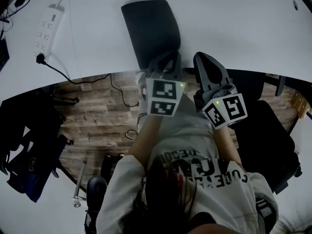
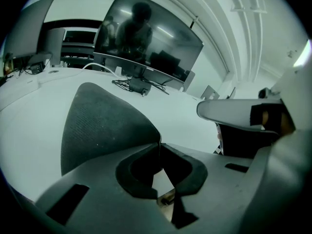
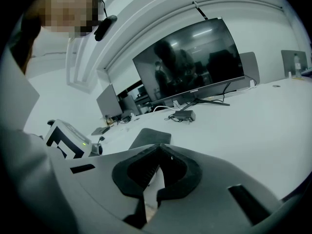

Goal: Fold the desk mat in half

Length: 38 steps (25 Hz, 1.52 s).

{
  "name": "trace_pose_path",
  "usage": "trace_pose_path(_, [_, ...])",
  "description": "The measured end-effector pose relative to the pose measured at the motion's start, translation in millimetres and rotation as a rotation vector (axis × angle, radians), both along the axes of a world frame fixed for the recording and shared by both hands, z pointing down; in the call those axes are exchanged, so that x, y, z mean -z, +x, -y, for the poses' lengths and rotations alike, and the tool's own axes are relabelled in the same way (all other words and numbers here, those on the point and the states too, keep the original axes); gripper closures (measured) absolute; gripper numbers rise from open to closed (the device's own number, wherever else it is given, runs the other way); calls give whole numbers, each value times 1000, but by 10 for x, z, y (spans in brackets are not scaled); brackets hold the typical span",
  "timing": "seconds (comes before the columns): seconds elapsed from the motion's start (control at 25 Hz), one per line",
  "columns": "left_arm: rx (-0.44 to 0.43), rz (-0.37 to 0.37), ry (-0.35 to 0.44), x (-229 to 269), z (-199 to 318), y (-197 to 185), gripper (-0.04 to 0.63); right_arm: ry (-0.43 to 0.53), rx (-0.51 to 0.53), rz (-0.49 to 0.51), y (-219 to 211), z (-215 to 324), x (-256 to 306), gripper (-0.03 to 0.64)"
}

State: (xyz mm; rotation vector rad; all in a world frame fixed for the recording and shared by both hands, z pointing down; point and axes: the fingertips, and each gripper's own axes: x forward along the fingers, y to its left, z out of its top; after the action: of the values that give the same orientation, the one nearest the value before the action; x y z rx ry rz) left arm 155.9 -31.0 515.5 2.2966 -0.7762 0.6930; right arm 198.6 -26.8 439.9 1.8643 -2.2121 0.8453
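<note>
Black desk mat (image 1: pixel 148 28) at table's (image 1: pixel 234 28) near edge; left claw (image 2: pixel 158 143), right claw (image 3: pixel 159 164) clenched.

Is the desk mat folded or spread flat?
Flat: the desk mat lies on the desk, no edge lifted. Whether already doubled, cannot tell.

Office w/ white desk (image 1: pixel 243 23), big monitor (image 2: pixel 146 38), power strip (image 1: pixel 47 26).

The person wears a pale grey top (image 1: pixel 195 145) with dark block lettering (image 1: pixel 204 172) and loose sleeves (image 1: pixel 119 189). Beyond the top, the left gripper (image 1: pixel 165 57) and right gripper (image 1: pixel 204 58) are grey moulded shells with black pads (image 2: pixel 130 183). Each bears a cube (image 1: pixel 163 97) of black-and-white square markers with a small green light (image 1: pixel 181 85).
</note>
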Motion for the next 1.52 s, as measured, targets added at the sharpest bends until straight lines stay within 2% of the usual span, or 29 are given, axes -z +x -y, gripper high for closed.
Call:
trace_pose_path(0.36, [-10, 43, -75, -184, -50, 149, 580, 2, -8, 6, 52, -36, -8, 617])
trace_pose_path(0.6, [11, 7, -137, -188, -79, 215, 580, 1, -5, 9, 60, -43, -12, 617])
trace_pose_path(0.96, [19, -21, -158, -181, -70, 198, 574, 3, -7, 23, 48, -17, -6, 617])
trace_pose_path(1.04, [21, -47, -173, -172, -79, 201, 557, 2, -10, 22, 53, -20, -9, 617])
trace_pose_path(1.16, [13, -106, -200, -139, -99, 236, 482, 3, -15, 21, 61, -17, -6, 617])
trace_pose_path(1.28, [8, -145, -218, -105, -114, 260, 436, 5, -17, 20, 60, -22, 4, 617])
trace_pose_path(1.52, [16, -184, -226, -24, -102, 250, 419, 6, -29, 12, 70, -51, 22, 617])
